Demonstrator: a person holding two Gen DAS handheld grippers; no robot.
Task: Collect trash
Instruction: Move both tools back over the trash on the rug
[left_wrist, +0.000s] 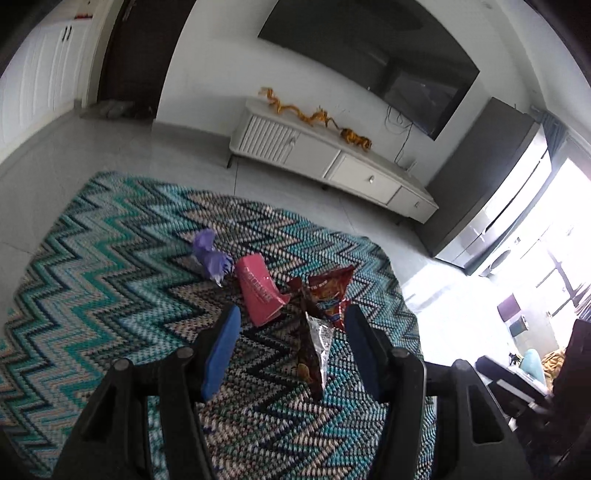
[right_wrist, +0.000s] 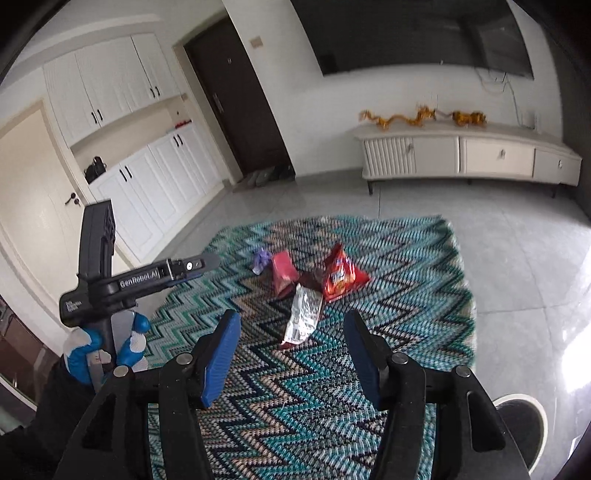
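Trash lies clustered on a zigzag teal rug (left_wrist: 110, 240) (right_wrist: 406, 258): a crumpled purple wrapper (left_wrist: 210, 254) (right_wrist: 261, 258), a pink packet (left_wrist: 258, 291) (right_wrist: 283, 272), a red chip bag (left_wrist: 332, 291) (right_wrist: 341, 275) and a silver-lined dark wrapper (left_wrist: 317, 350) (right_wrist: 304, 317). My left gripper (left_wrist: 291, 321) is open and empty, hovering just above the silver-lined wrapper. My right gripper (right_wrist: 291, 321) is open and empty, farther back above the rug. The left gripper also shows in the right wrist view (right_wrist: 199, 264), held in a blue-gloved hand (right_wrist: 85, 354).
A white TV cabinet (left_wrist: 332, 162) (right_wrist: 469, 155) with gold ornaments stands against the far wall under a wall TV (left_wrist: 388, 55). A dark door (right_wrist: 236, 103) and white cupboards (right_wrist: 140, 155) are left. Grey tiled floor (right_wrist: 517, 240) surrounds the rug. A shoe (right_wrist: 521, 424) is at lower right.
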